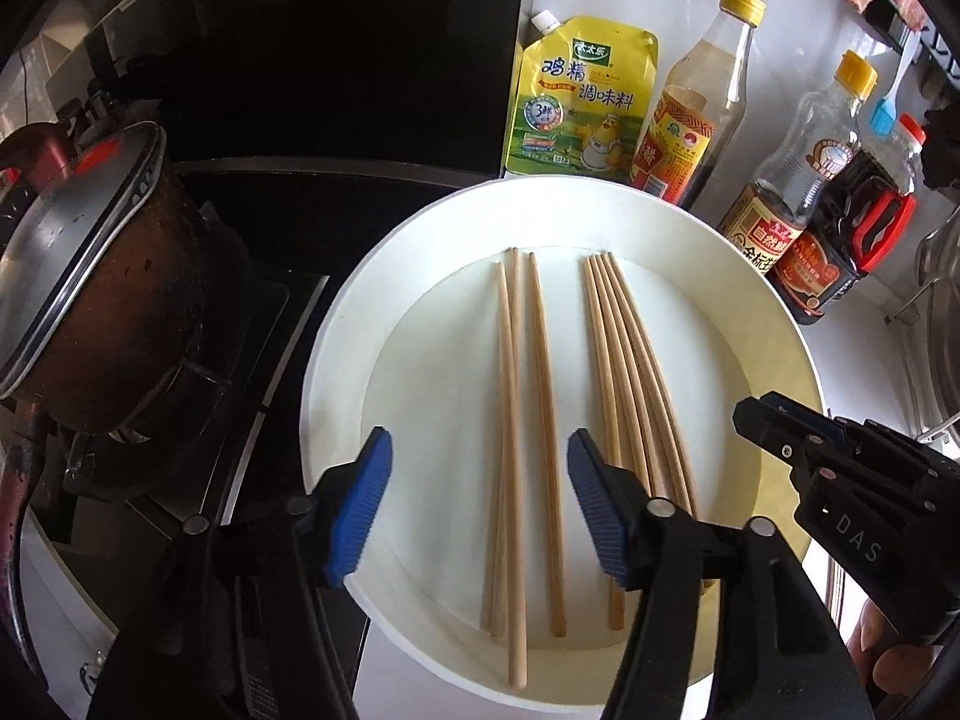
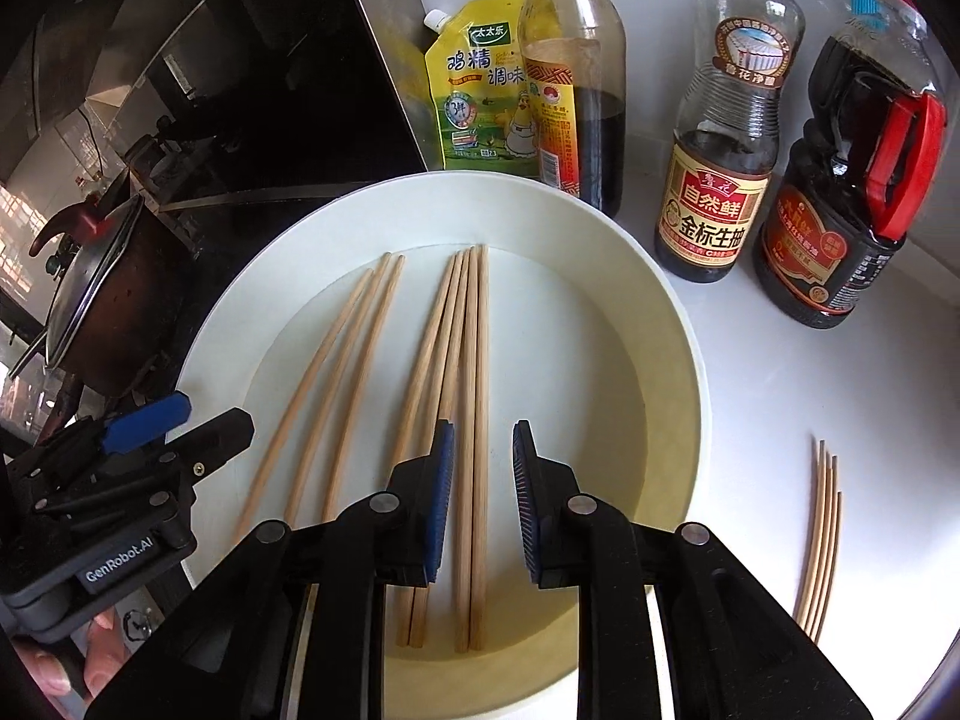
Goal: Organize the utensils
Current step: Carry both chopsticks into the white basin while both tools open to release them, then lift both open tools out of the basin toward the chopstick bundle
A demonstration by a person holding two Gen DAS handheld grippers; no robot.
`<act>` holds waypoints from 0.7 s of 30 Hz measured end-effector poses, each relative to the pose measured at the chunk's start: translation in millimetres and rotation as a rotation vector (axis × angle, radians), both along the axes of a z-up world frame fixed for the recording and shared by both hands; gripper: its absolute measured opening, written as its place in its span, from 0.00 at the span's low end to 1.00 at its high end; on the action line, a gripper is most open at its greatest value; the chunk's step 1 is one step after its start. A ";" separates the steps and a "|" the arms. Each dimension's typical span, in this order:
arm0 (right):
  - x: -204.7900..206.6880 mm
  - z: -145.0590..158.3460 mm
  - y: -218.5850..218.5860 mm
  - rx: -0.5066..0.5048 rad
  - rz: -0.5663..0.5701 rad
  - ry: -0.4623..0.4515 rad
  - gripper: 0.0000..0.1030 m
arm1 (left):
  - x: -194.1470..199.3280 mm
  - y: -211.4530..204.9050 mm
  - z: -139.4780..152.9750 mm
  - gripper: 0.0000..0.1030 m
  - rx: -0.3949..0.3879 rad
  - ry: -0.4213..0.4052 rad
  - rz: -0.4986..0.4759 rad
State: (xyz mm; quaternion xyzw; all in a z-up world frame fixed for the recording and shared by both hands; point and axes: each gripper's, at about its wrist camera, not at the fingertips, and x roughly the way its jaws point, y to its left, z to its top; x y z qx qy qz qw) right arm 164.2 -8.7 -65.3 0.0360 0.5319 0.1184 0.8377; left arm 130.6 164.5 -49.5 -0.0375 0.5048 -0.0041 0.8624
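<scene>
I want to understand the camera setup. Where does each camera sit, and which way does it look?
Left wrist: sits on the left tongs, looking down at the white basin; the right tongs enter from the right.
Right wrist: sits on the right tongs, looking down at the same basin; the left tongs show on the left.
Both show the chopsticks and sauce bottles.

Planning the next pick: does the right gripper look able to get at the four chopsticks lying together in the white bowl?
Probably yes: the right gripper hangs open just above the four chopsticks, nothing lies over them, and the left gripper sits off to the side.
</scene>
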 end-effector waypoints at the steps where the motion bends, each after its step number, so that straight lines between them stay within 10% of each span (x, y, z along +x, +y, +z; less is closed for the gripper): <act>1: -2.9 1.2 -1.7 0.003 -0.001 -0.001 0.19 | -2.2 0.3 2.4 0.63 0.000 -0.008 0.005; 21: -55.2 31.6 -20.6 0.031 0.032 -0.052 0.24 | -51.7 -15.4 25.0 0.63 0.023 -0.054 0.025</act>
